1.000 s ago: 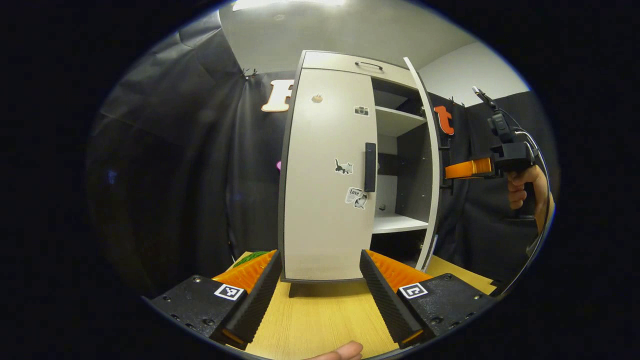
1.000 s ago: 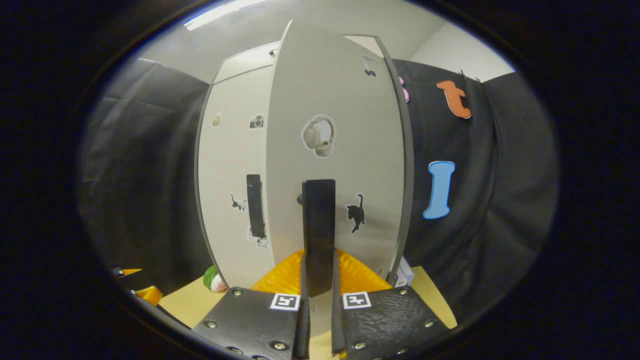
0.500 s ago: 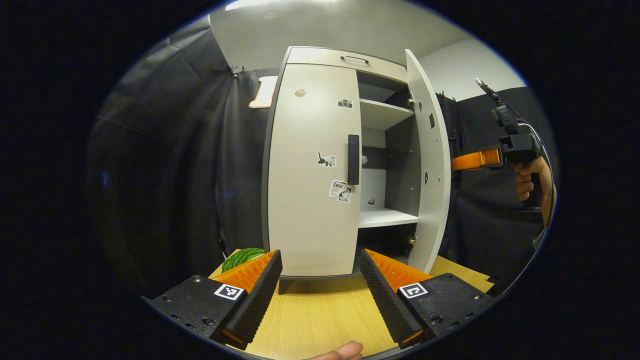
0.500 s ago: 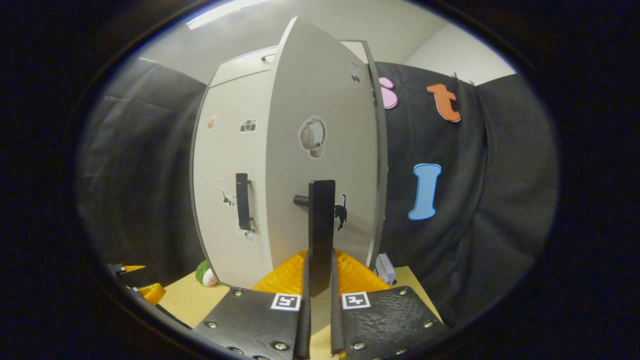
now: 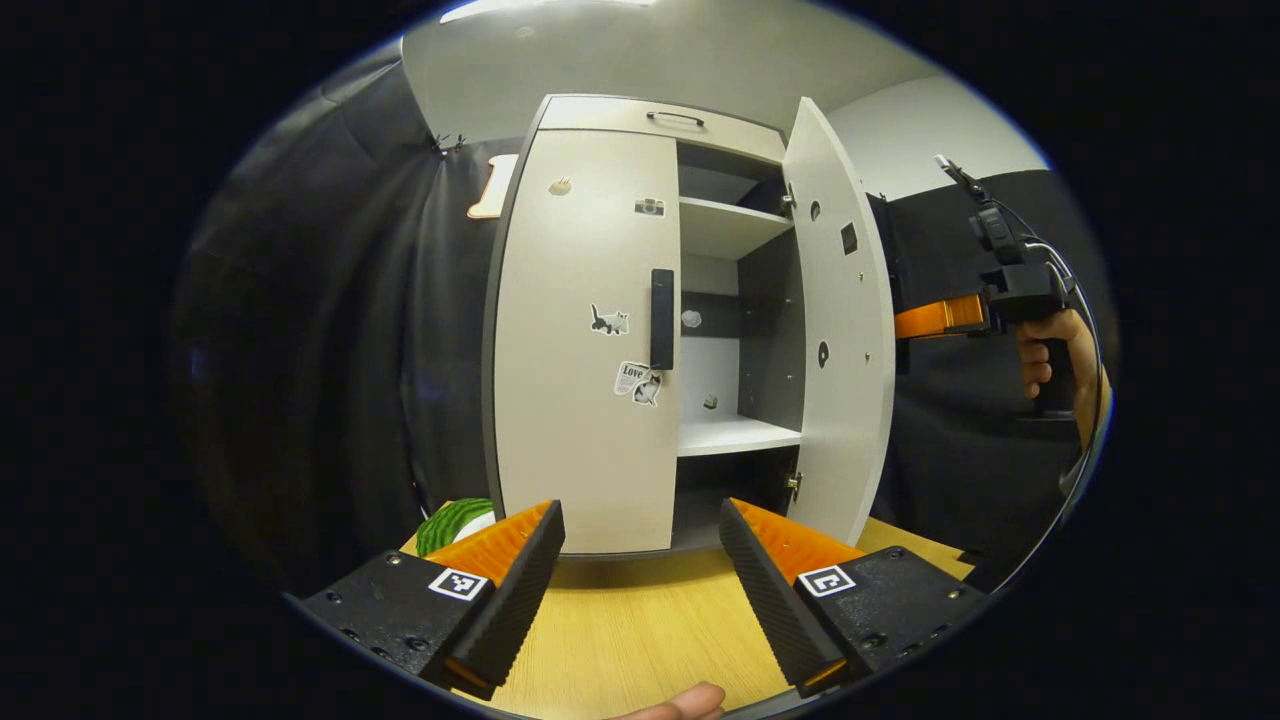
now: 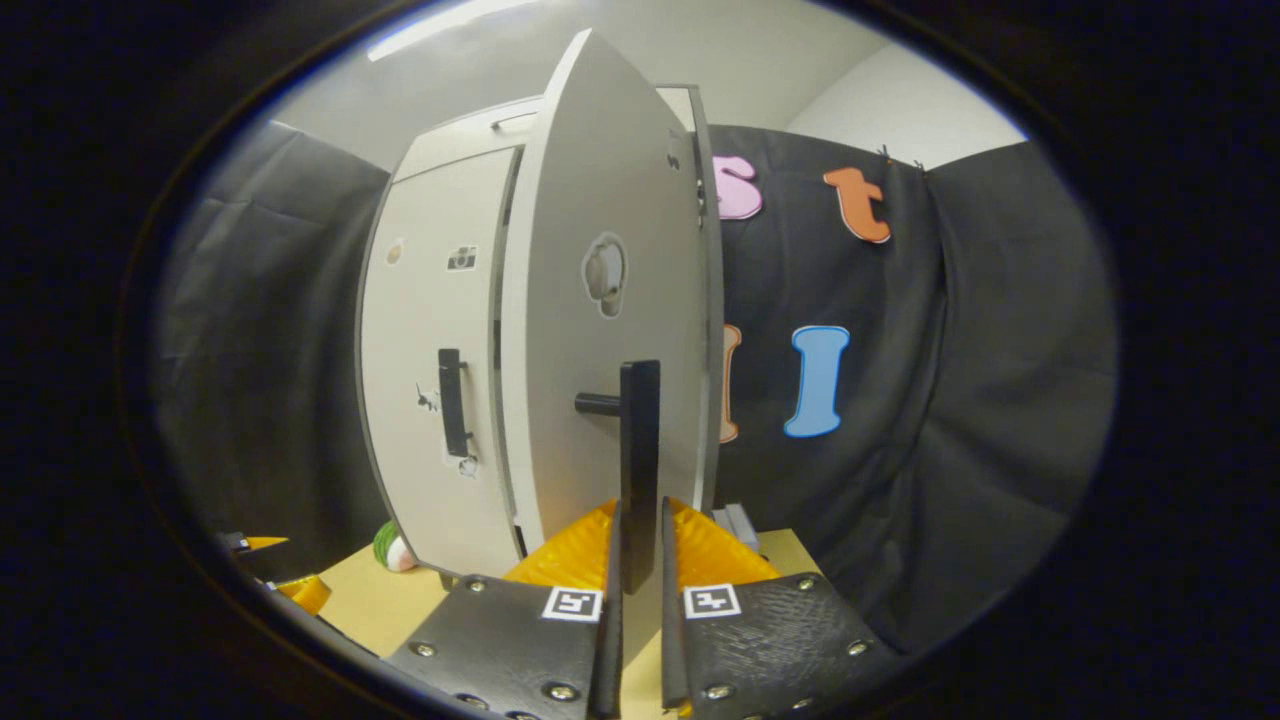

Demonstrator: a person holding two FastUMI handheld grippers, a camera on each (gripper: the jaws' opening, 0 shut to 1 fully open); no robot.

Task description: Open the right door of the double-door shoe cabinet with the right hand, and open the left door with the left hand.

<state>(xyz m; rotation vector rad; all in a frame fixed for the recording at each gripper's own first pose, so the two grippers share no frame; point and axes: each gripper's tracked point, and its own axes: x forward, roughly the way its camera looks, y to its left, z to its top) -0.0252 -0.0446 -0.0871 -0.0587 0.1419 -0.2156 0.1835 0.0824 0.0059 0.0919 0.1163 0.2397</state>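
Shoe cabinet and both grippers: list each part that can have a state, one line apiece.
Right door: swung wide open.
Left door: shut.
Top drawer: shut.
Right door handle: clamped in the right gripper.
Left door handle: untouched.
Right gripper: shut on the right door handle.
Left gripper: jaws open, holding nothing, short of the cabinet.

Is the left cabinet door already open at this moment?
No: in the left gripper view the left door sits flush and closed, while the right door stands swung open.

Black screwed hand-held gripper (image 6: 637,640) mounts, square markers
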